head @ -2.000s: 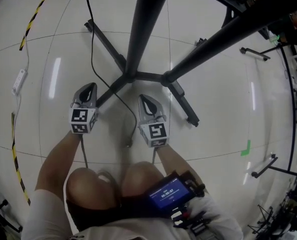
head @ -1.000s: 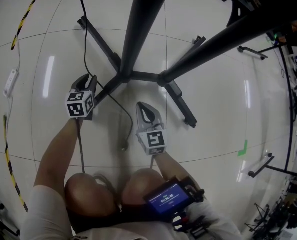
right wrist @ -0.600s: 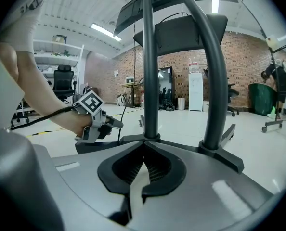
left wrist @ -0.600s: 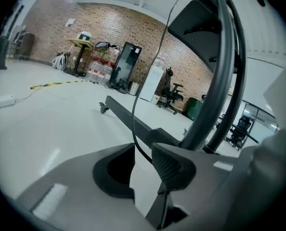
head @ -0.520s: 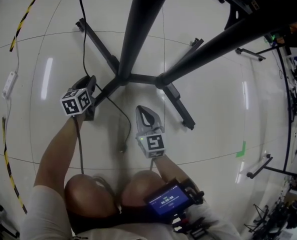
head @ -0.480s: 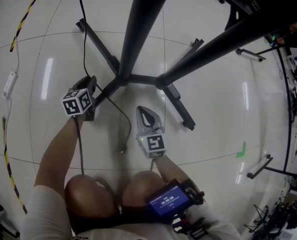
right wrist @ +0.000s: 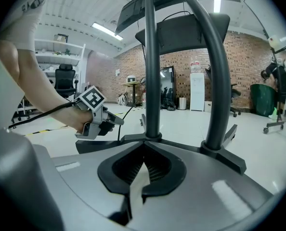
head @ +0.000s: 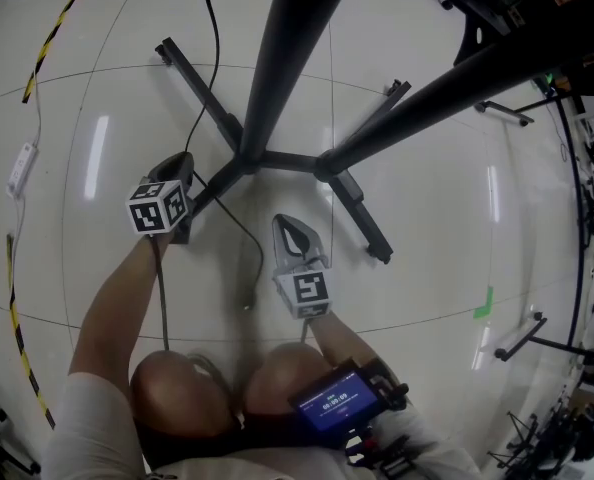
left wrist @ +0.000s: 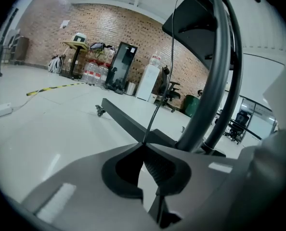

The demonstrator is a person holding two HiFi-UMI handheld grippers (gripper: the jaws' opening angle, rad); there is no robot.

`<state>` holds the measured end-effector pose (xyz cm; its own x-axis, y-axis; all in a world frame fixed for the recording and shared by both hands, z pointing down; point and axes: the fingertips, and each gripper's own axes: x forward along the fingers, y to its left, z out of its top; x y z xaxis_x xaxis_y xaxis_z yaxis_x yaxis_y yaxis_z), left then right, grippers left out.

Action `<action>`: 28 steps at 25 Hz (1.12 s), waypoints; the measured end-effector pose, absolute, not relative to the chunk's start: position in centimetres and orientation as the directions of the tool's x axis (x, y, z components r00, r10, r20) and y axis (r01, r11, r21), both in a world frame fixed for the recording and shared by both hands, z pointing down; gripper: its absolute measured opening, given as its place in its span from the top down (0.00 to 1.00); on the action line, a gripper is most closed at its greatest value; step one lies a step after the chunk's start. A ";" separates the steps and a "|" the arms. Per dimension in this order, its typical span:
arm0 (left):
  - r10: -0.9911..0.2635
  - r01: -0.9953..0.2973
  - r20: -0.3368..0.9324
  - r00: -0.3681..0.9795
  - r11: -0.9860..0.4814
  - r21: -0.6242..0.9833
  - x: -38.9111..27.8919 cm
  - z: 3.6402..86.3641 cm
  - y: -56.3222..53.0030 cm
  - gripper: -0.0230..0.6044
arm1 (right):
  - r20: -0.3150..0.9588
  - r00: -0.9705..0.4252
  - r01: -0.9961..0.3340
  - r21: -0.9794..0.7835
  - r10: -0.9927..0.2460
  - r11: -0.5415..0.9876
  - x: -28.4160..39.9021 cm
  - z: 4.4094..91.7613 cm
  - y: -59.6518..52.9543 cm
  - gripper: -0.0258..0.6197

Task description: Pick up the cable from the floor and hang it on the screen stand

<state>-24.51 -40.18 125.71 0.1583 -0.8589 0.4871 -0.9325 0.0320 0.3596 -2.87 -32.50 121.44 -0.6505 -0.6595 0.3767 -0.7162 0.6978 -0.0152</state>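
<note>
The black cable (head: 243, 216) comes down from the top of the head view to my left gripper (head: 182, 163). From there it trails over the white floor to a loose plug end (head: 245, 303). In the left gripper view, the left gripper (left wrist: 144, 143) is shut on the thin cable (left wrist: 155, 110), which rises from the jaw tips. The screen stand (head: 287, 58) has two black poles on a cross-shaped base (head: 252, 158) just beyond both grippers. My right gripper (head: 287, 223) (right wrist: 144, 142) is shut with nothing in it, low and facing the poles.
A white box on a cord (head: 19, 168) and yellow-black floor tape (head: 57, 28) lie at the left. A green tape mark (head: 487, 303) and other stand feet (head: 522, 338) are at the right. The person's knees (head: 182, 388) and a lit device (head: 337, 398) are below.
The left gripper has rolled a little. The stretch of cable above it has swung to the right. The right gripper has stayed where it was.
</note>
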 end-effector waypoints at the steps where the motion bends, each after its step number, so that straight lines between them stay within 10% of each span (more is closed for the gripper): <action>1: -0.860 -0.936 0.484 0.163 0.020 0.351 -24.4 125.5 -40.2 0.94 | 0.373 -0.654 -0.711 -0.008 -0.658 0.703 -3.0 121.3 -32.5 0.94; 28: -0.952 -0.963 0.229 0.205 -0.154 0.221 -23.8 111.0 -36.9 0.95 | 0.242 -0.714 -0.667 0.051 -0.657 0.743 -5.4 113.6 -35.5 0.94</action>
